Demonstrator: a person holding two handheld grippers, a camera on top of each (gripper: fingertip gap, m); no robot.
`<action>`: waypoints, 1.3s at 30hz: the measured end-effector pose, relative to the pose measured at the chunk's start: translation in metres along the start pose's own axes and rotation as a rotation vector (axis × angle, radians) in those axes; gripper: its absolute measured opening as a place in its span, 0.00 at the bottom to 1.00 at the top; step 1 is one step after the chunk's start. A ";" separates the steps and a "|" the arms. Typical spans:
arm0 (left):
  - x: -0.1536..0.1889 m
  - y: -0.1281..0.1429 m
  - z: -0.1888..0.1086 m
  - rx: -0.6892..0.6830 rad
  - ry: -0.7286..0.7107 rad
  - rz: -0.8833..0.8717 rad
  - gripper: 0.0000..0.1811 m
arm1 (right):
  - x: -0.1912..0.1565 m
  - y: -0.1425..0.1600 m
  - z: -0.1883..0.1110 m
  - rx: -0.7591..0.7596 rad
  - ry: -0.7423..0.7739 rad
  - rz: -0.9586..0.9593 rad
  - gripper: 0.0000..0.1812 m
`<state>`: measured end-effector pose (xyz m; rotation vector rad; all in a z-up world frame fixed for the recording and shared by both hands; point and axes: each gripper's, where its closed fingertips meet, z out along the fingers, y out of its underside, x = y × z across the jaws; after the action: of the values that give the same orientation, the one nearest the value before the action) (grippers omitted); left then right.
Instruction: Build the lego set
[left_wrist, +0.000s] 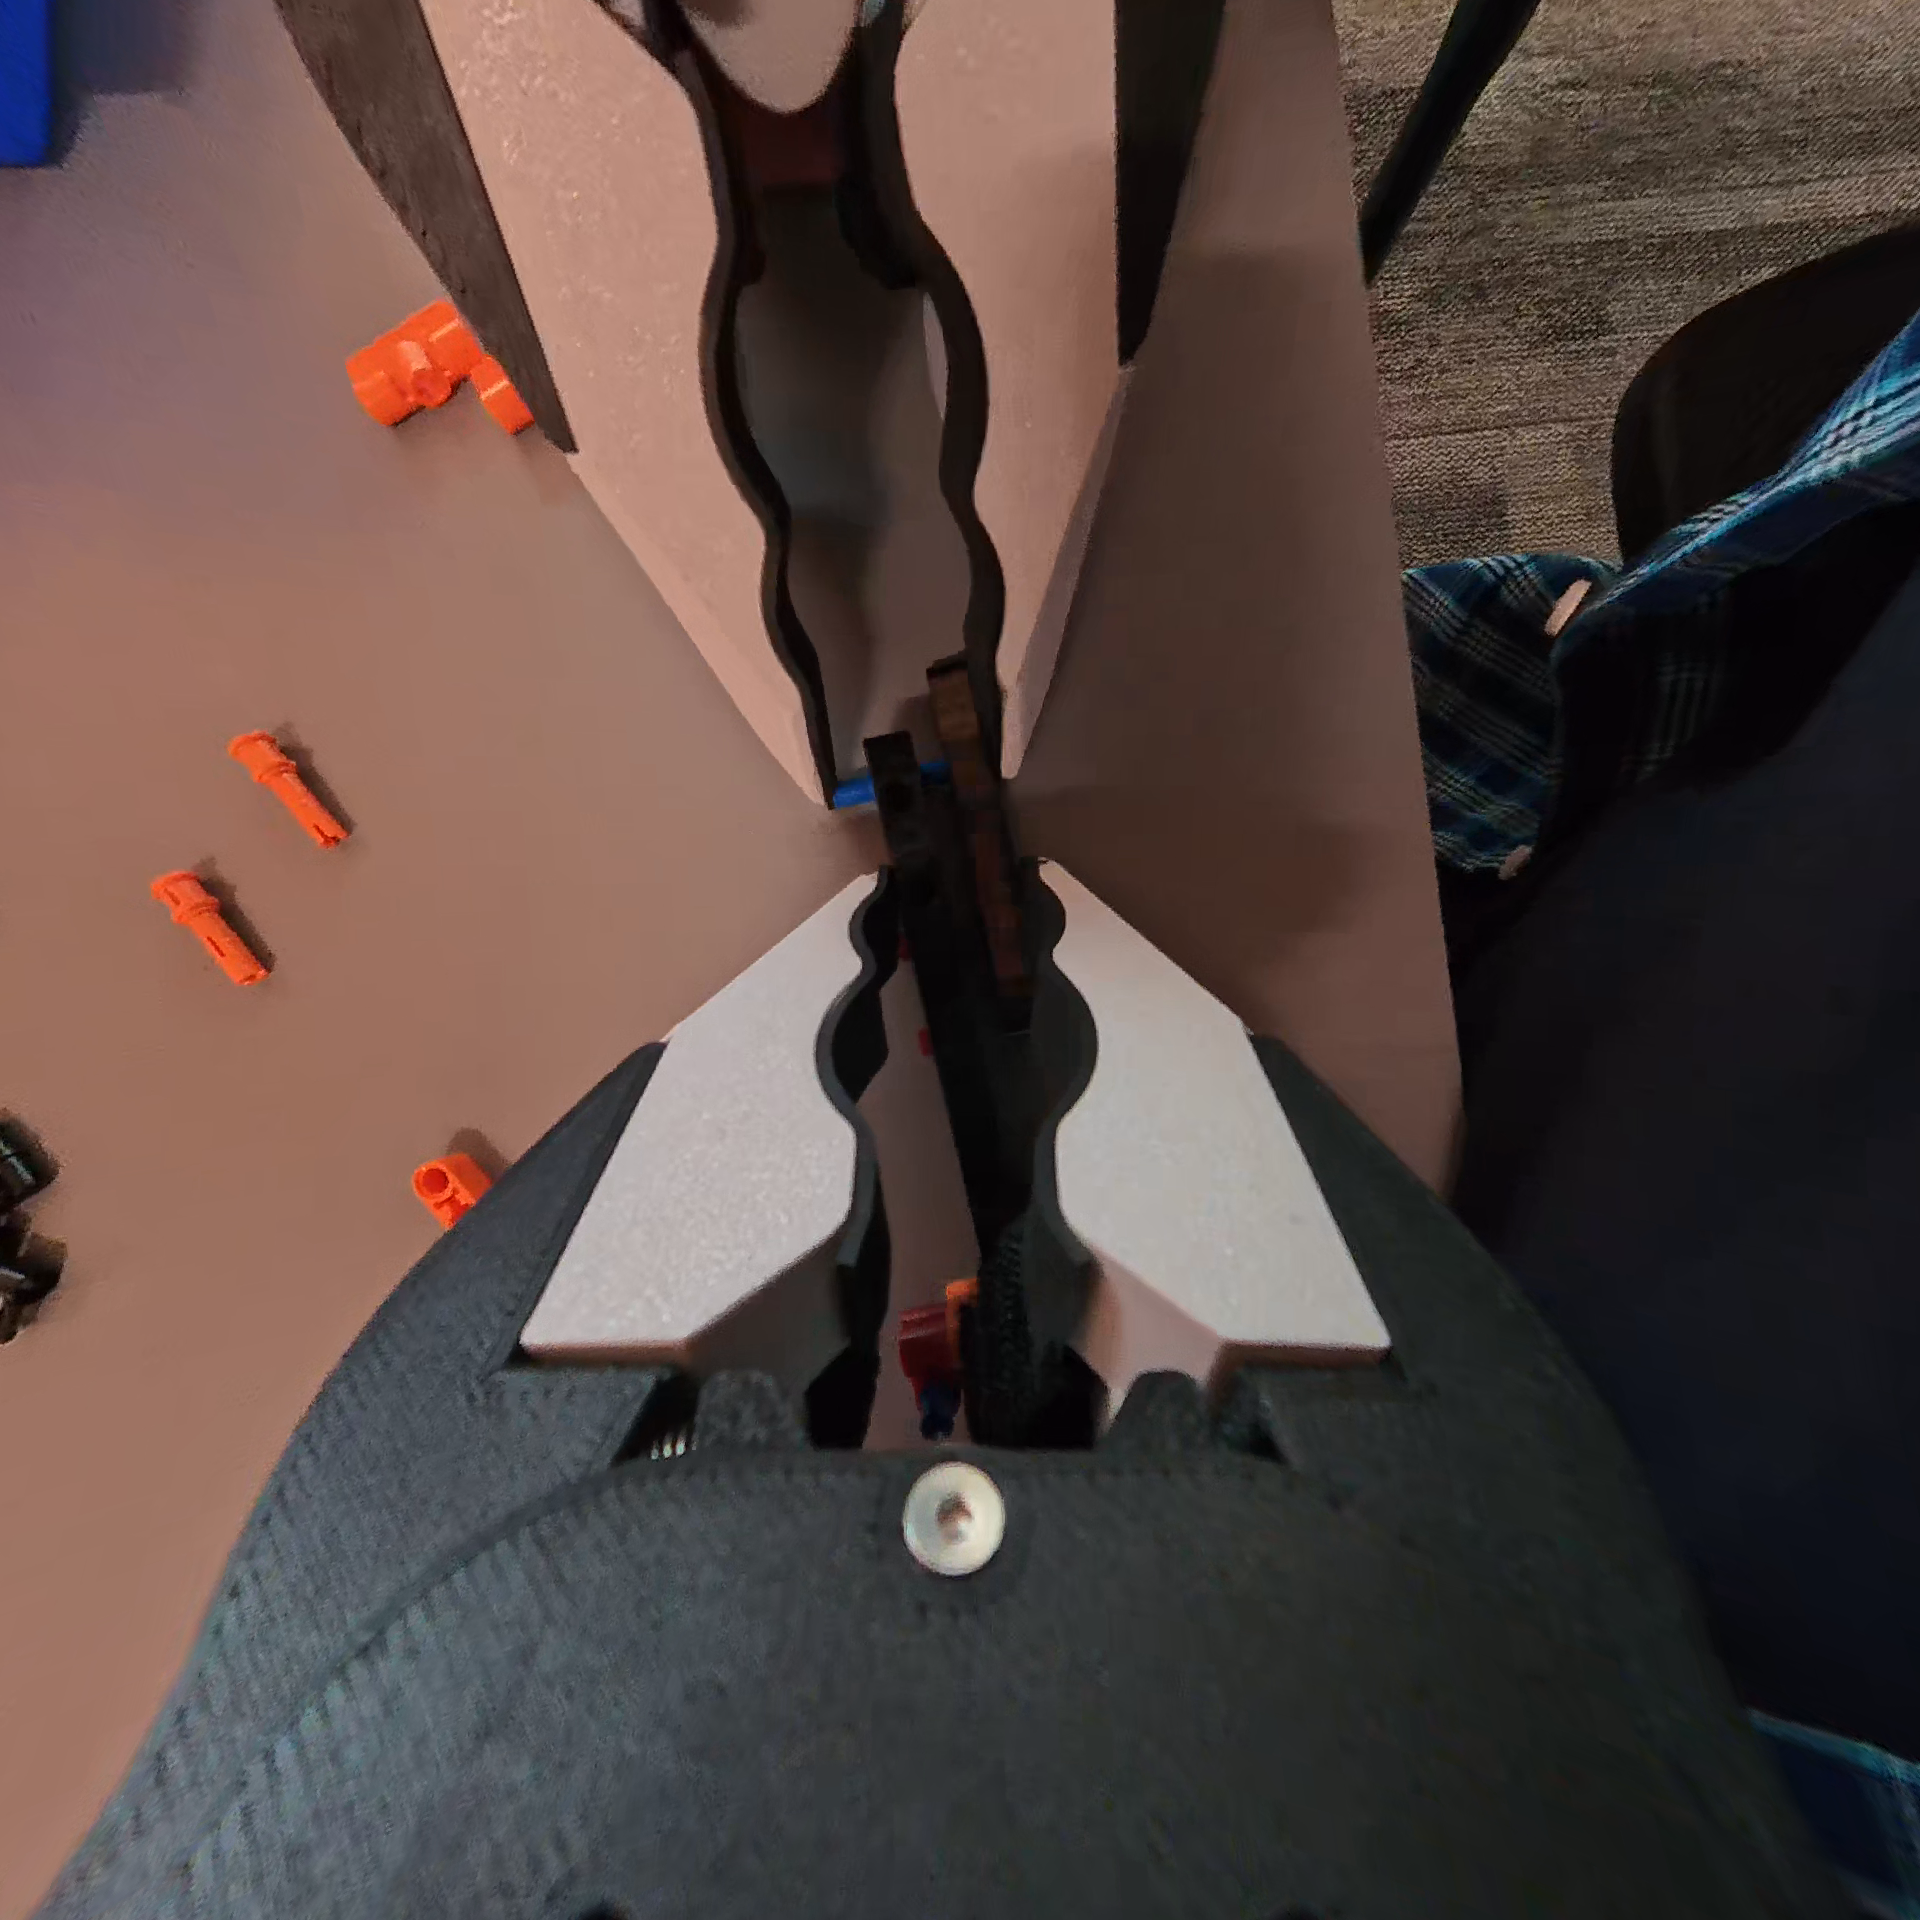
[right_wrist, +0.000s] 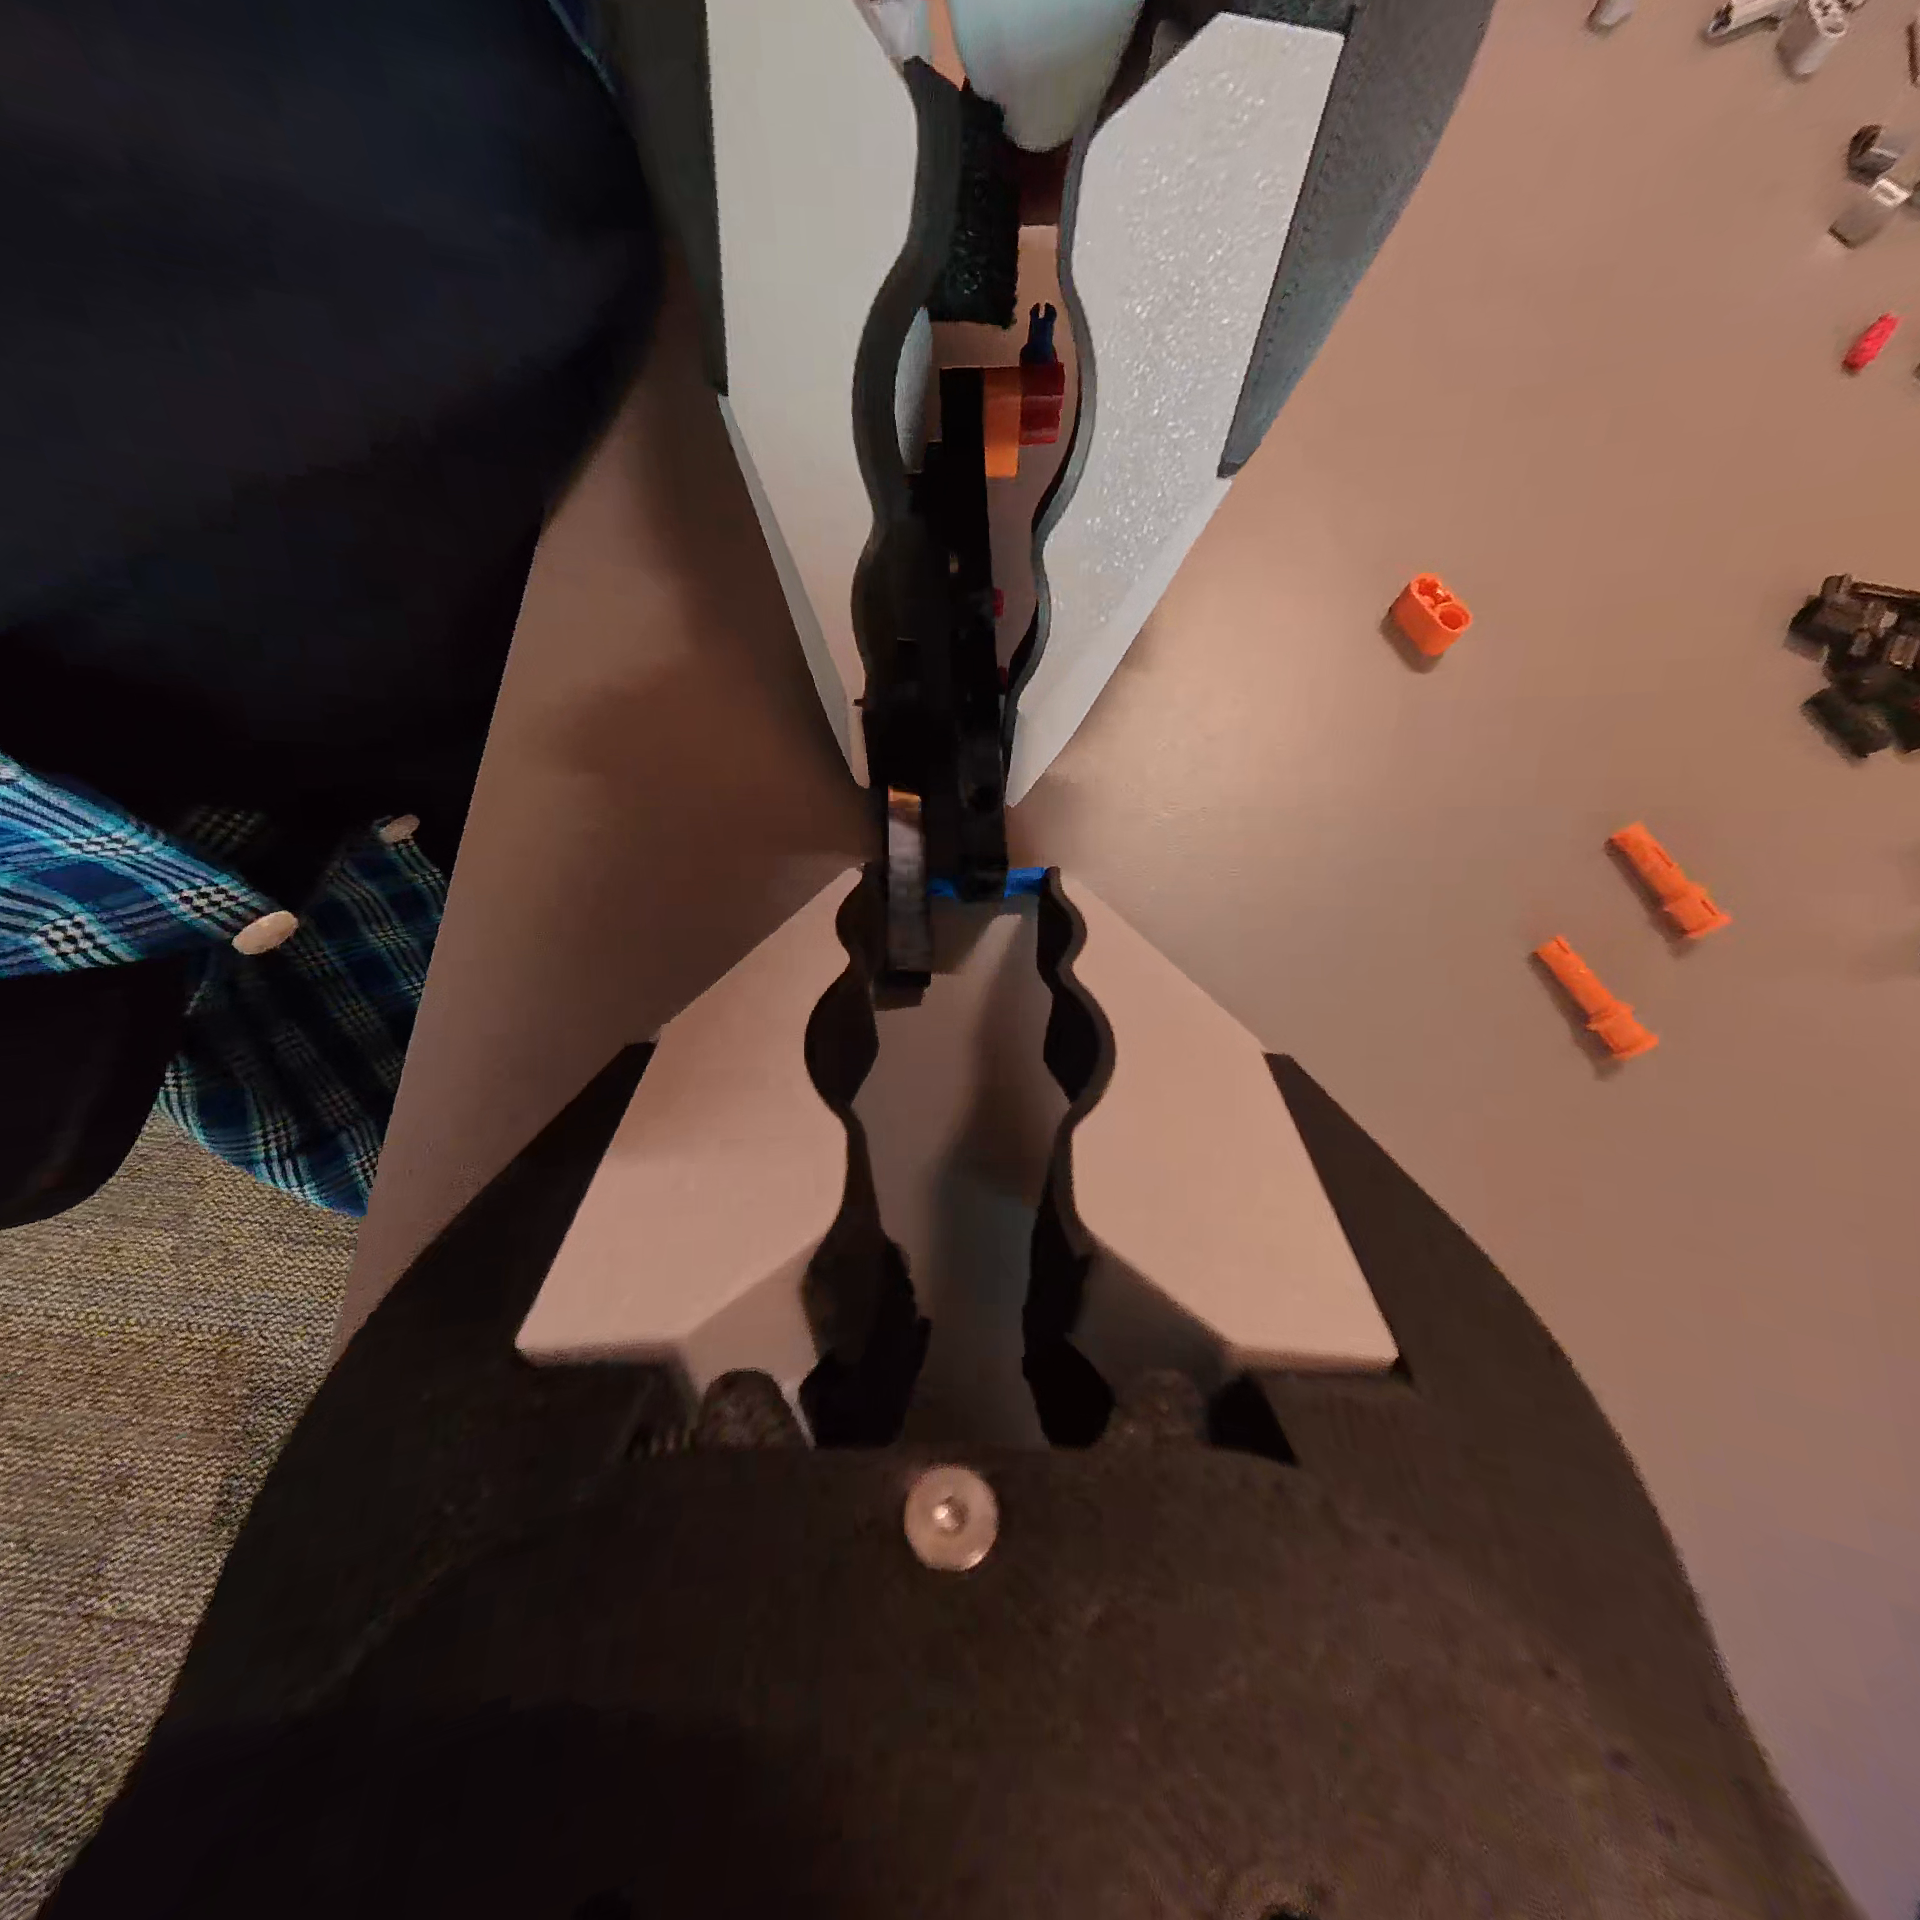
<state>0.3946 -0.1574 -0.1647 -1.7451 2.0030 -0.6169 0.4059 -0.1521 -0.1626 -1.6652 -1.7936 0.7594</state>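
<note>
The lego assembly (left_wrist: 951, 935), a stack of black beams with a blue pin (left_wrist: 854, 795) at its far end, hangs at frame centre above the bench (left_wrist: 520, 623). The left claw (left_wrist: 961, 883) clenches it. The right claw (right_wrist: 956, 894) meets it tip to tip, seemingly pinching the blue pin. The step looks like pressing this pin home, which calls for an aligned push. Orange pins (left_wrist: 291, 790) lie loose at left.
</note>
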 end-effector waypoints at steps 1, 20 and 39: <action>0.000 0.000 0.000 0.006 0.003 0.002 0.13 | 0.000 0.000 0.000 0.000 -0.003 0.004 0.15; -0.001 -0.003 0.001 0.035 0.043 0.005 0.13 | -0.002 0.003 -0.005 -0.041 -0.155 -0.028 0.17; 0.001 -0.003 0.001 0.049 0.015 -0.004 0.13 | -0.001 0.003 -0.004 -0.028 -0.119 -0.019 0.13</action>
<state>0.3971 -0.1586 -0.1636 -1.7219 1.9779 -0.6760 0.4111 -0.1533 -0.1626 -1.6494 -1.9070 0.8441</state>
